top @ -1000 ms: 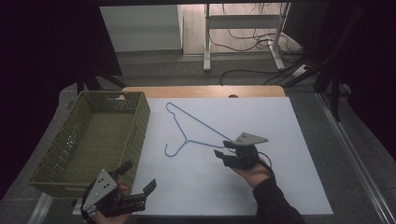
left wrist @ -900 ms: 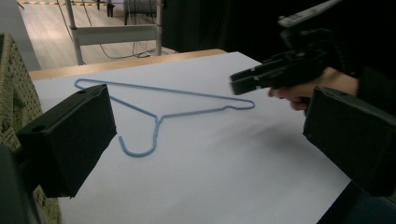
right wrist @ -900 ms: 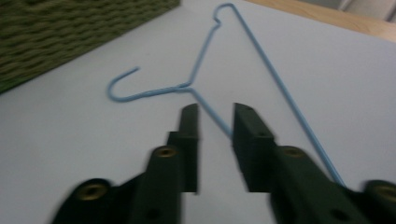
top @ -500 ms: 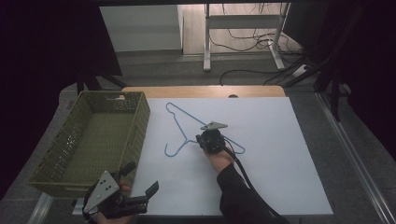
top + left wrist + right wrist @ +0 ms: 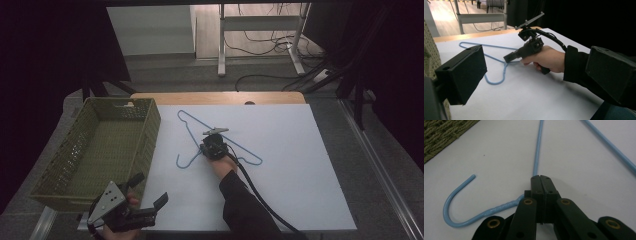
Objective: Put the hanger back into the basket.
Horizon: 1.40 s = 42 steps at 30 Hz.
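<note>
The right gripper [image 5: 541,178] has its jaws pressed together on the light blue wire coat hanger [image 5: 537,150], pinching it at the neck where hook meets shoulders; the hook curls off to its left and one shoulder wire runs straight ahead. The hanger lies flat on the white table [image 5: 300,165]. The left gripper [image 5: 149,192], jaws spread apart, sits beside the near corner of the olive woven basket [image 5: 150,131]. No lettering is readable anywhere.
</note>
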Each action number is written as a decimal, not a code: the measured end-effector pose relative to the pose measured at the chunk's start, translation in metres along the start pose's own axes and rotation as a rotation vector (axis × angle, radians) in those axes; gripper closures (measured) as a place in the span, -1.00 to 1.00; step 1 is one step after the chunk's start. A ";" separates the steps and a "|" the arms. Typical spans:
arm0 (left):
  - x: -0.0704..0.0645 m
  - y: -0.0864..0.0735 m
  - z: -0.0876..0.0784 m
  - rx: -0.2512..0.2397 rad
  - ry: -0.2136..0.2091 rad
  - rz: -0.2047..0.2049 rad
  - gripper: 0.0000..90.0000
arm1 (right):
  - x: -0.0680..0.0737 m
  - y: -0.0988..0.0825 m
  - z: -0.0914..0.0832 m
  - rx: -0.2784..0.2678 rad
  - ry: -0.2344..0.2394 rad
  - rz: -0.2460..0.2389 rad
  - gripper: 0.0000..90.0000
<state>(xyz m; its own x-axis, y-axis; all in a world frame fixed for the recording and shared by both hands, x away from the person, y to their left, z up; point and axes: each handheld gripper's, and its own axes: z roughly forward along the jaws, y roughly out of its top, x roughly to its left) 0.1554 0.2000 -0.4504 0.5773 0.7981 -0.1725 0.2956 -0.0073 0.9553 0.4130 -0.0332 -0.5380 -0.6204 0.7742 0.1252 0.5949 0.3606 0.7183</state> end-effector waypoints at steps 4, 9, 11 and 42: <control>0.000 0.000 -0.002 -0.008 0.004 -0.001 -0.93 | -0.001 -0.001 -0.005 0.042 0.031 -0.008 0.99; 0.001 0.000 -0.003 -0.008 0.008 -0.010 -0.93 | 0.003 -0.013 -0.028 0.135 0.087 -0.083 0.99; 0.000 0.000 -0.003 -0.009 0.009 -0.010 -0.93 | 0.004 -0.025 -0.042 0.156 0.123 -0.131 0.99; -0.006 -0.004 0.012 0.043 -0.038 -0.004 -0.92 | -0.040 -0.090 -0.137 0.267 0.291 -0.475 0.88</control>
<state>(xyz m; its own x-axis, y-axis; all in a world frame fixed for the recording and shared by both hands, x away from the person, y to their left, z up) 0.1599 0.1880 -0.4560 0.6040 0.7750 -0.1861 0.3297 -0.0303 0.9436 0.3143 -0.1683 -0.5137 -0.9406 0.3368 0.0424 0.3034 0.7781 0.5500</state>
